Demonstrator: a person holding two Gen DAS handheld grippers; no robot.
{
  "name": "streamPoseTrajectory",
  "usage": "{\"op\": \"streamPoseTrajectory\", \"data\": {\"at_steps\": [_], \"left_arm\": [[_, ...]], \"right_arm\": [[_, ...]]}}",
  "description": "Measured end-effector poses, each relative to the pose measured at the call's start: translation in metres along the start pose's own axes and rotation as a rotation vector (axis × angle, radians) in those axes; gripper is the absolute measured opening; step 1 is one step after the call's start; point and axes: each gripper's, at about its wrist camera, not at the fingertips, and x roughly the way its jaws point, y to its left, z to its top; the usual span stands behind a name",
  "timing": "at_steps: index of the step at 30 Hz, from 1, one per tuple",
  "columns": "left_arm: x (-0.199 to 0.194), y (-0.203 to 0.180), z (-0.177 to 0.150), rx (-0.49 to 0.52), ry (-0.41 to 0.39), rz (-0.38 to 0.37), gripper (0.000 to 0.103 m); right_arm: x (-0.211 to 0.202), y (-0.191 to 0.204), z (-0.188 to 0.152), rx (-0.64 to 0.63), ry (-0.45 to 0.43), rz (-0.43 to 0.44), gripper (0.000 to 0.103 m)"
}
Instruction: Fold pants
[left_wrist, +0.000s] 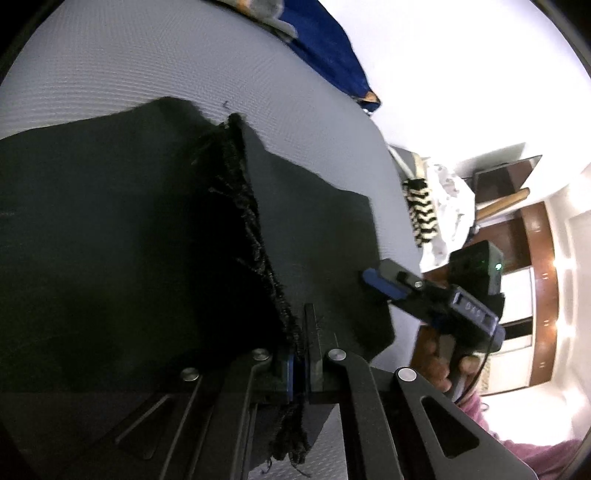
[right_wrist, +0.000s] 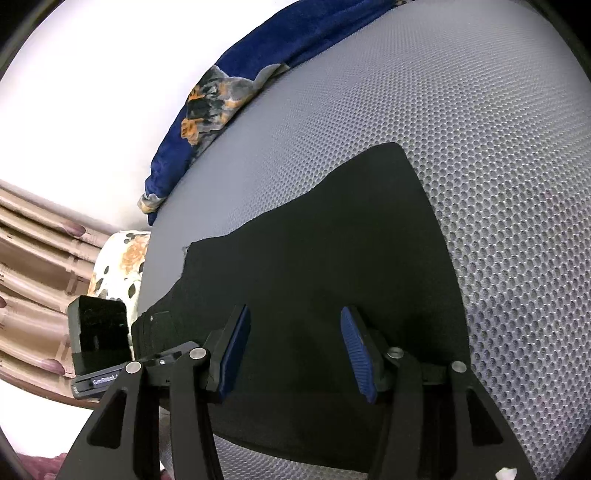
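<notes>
Left gripper (left_wrist: 300, 363) is pinched tight on a frayed, fuzzy edge of the black pants (left_wrist: 129, 229) — the ragged hem runs up and away from its jaws and a tuft hangs below them. The pants lie spread on a grey mesh mattress (left_wrist: 147, 66), and the fabric already looks doubled into a broad dark slab, so I judge at least 1 fold is made and another is being set up. To the right, the right gripper (right_wrist: 291, 350) hangs with its jaws partly open over the same cloth; nothing is between its blue pads (right_wrist: 356, 354), which do not visibly press on the fabric.

Open room is good ahead: bare mattress lies beyond the far edge of the pants in both views. A blue patterned blanket (right_wrist: 229, 85) sits bunched along the mattress's far edge, well apart from the pants. On the near right side in the left-wrist view the pants reach close to the mattress edge — less slack for dragging that way.
</notes>
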Motion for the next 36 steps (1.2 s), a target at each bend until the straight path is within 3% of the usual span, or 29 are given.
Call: {"op": "streamPoseTrajectory", "data": {"at_steps": [3,5,8,10,12,14,17,20,25,31,36], "left_arm": [[0.008,0.018,-0.001,0.001,0.036,0.091,0.003],[0.005,0.023,-0.003,-0.014,0.033,0.072,0.004],[-0.002,0.015,-0.003,0.033,0.042,0.136,0.008],[-0.008,0.004,-0.003,0.087,0.023,0.227,0.017],[-0.021,-0.011,0.000,0.181,-0.052,0.349,0.022],[-0.034,-0.020,0.002,0.249,-0.124,0.393,0.025],[-0.036,-0.032,0.014,0.291,-0.164,0.374,0.034],[-0.021,-0.036,0.030,0.310,-0.164,0.357,0.034],[0.022,-0.028,0.046,0.288,-0.081,0.399,0.034],[0.023,-0.027,0.033,0.304,-0.086,0.405,0.034],[0.007,-0.017,0.010,0.275,-0.073,0.373,0.034]], "right_arm": [[0.011,0.002,-0.002,-0.008,0.020,-0.007,0.048],[0.016,0.003,-0.004,-0.019,0.018,-0.020,0.048],[0.017,0.010,-0.002,-0.049,0.025,-0.056,0.048],[0.013,0.020,0.001,-0.098,0.009,-0.108,0.049],[0.008,0.031,0.008,-0.177,-0.034,-0.186,0.049],[0.005,0.040,0.018,-0.241,-0.073,-0.265,0.049],[0.012,0.043,0.035,-0.281,-0.083,-0.319,0.049],[0.023,0.040,0.047,-0.301,-0.074,-0.356,0.048],[0.038,0.037,0.057,-0.321,-0.047,-0.408,0.046],[0.034,0.033,0.052,-0.298,-0.039,-0.381,0.046],[0.027,0.029,0.021,-0.287,0.000,-0.378,0.046]]}}
